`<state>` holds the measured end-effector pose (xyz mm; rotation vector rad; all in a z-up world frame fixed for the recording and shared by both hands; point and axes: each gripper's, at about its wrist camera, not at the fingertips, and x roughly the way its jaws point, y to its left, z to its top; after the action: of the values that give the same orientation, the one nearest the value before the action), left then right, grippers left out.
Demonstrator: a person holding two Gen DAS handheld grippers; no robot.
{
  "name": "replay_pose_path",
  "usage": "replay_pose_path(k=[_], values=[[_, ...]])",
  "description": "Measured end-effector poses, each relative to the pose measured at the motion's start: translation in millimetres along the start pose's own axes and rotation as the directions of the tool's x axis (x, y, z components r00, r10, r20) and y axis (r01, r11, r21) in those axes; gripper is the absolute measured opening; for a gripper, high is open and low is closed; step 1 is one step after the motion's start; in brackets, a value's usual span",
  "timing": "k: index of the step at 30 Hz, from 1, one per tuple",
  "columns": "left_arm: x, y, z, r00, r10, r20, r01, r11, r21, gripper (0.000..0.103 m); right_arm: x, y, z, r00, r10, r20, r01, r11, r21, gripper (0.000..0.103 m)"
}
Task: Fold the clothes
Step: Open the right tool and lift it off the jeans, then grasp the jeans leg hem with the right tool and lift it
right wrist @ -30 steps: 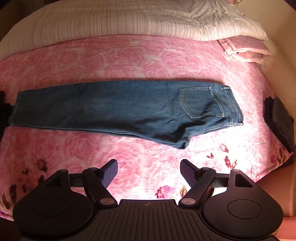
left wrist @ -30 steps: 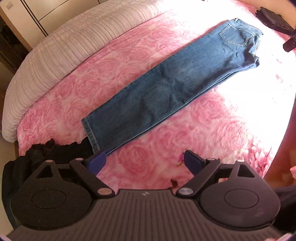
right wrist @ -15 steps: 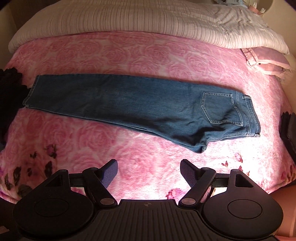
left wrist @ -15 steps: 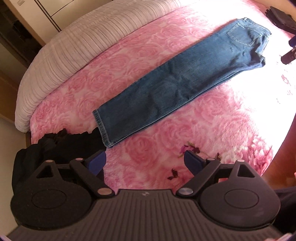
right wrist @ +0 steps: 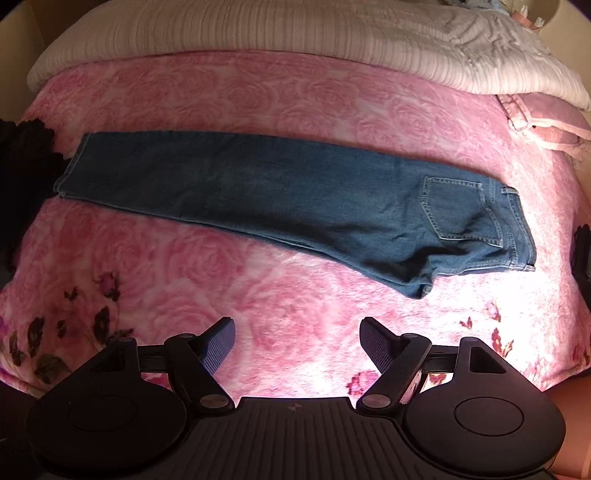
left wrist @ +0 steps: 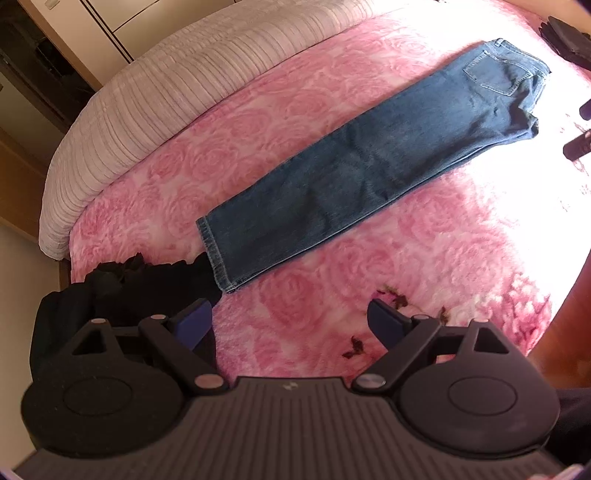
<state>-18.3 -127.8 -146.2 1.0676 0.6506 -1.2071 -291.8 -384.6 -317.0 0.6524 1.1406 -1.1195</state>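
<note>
A pair of blue jeans (left wrist: 369, 177) lies flat on the pink rose blanket (left wrist: 332, 291), folded lengthwise with one leg on the other. Its hem points to the lower left and its waist to the upper right. In the right wrist view the jeans (right wrist: 295, 206) run left to right, back pocket up at the right. My left gripper (left wrist: 290, 321) is open and empty, held above the blanket just short of the hem. My right gripper (right wrist: 297, 341) is open and empty, above the blanket in front of the seat end. Its fingers (left wrist: 576, 146) show at the left wrist view's right edge.
A heap of black clothes (left wrist: 122, 291) lies by the hem at the bed's left end, also seen in the right wrist view (right wrist: 22, 177). A striped white duvet (right wrist: 295, 33) runs along the far side. Another dark garment (left wrist: 565, 37) lies past the waist. A pink pillow (right wrist: 546, 122) lies far right.
Both grippers have drawn back from the bed, so the jeans look smaller and farther off. The jeans have not moved. Both grippers stay open.
</note>
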Motion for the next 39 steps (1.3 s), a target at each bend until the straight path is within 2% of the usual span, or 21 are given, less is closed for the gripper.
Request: replay_pose_path(k=[5, 9, 12, 15, 18, 19, 22, 25, 29, 31, 33, 34, 35, 39], values=[[21.9, 27.1, -7.2, 1.0, -0.006, 0.02, 0.005, 0.998, 0.059, 0.089, 14.1, 38.7, 11.6, 0.997, -0.06, 0.051, 0.064, 0.994, -0.085, 0.077], [49.3, 58.1, -14.5, 0.999, -0.037, 0.016, 0.035, 0.993, 0.11, 0.089, 38.9, 110.9, 25.2, 0.99, -0.048, 0.135, 0.085, 0.954, -0.286, 0.077], [69.9, 80.1, -20.4, 0.997, -0.055, 0.046, 0.047, 0.984, 0.171, 0.089, 64.4, 177.5, 33.1, 0.976, 0.039, 0.213, 0.066, 0.883, -0.464, 0.077], [89.8, 101.9, -28.0, 0.994, -0.056, 0.098, 0.03, 0.967, 0.254, 0.089, 99.3, 237.5, 42.0, 0.954, 0.119, 0.276, 0.072, 0.802, -0.593, 0.076], [107.9, 120.0, -35.0, 0.989, -0.022, 0.146, -0.025, 0.95, 0.311, 0.089, 139.2, 286.3, 50.3, 0.932, 0.155, 0.327, 0.12, 0.719, -0.685, 0.063], [114.1, 126.6, -38.0, 0.988, -0.001, 0.155, -0.046, 0.952, 0.304, 0.089, 152.1, 299.7, 53.6, 0.925, 0.167, 0.342, 0.133, 0.701, -0.701, 0.058], [128.3, 144.9, -47.1, 0.985, 0.044, 0.166, -0.085, 0.963, 0.254, 0.089, 186.8, 327.0, 64.2, 0.91, 0.195, 0.366, 0.147, 0.674, -0.724, 0.056], [137.9, 156.7, -57.7, 0.986, 0.061, 0.155, -0.091, 0.976, 0.197, 0.089, 211.4, 351.0, 70.6, 0.909, 0.23, 0.347, 0.13, 0.635, -0.762, 0.056], [141.1, 168.7, -68.5, 0.988, 0.061, 0.14, -0.08, 0.988, 0.134, 0.089, 230.4, 372.3, 64.7, 0.872, 0.235, 0.43, 0.257, 0.528, -0.81, 0.056], [141.7, 172.3, -72.6, 0.989, 0.05, 0.136, -0.065, 0.992, 0.108, 0.089, 236.6, 374.8, 66.8, 0.86, 0.227, 0.458, 0.304, 0.493, -0.815, 0.056], [138.8, 172.6, -74.5, 0.989, 0.05, 0.139, -0.065, 0.992, 0.108, 0.089, 237.2, 373.9, 69.0, 0.852, 0.227, 0.471, 0.328, 0.47, -0.819, 0.048], [137.9, 172.7, -74.8, 0.989, 0.051, 0.142, -0.067, 0.992, 0.11, 0.089, 236.3, 372.4, 70.7, 0.856, 0.235, 0.461, 0.318, 0.463, -0.827, 0.025], [137.2, 172.6, -73.9, 0.988, 0.053, 0.144, -0.069, 0.991, 0.11, 0.089, 234.7, 370.1, 72.9, 0.855, 0.237, 0.461, 0.316, 0.466, -0.826, 0.019], [134.4, 171.8, -66.4, 0.986, 0.061, 0.153, -0.079, 0.99, 0.114, 0.089, 219.8, 354.9, 94.5, 0.85, 0.265, 0.456, 0.261, 0.541, -0.8, 0.013]])
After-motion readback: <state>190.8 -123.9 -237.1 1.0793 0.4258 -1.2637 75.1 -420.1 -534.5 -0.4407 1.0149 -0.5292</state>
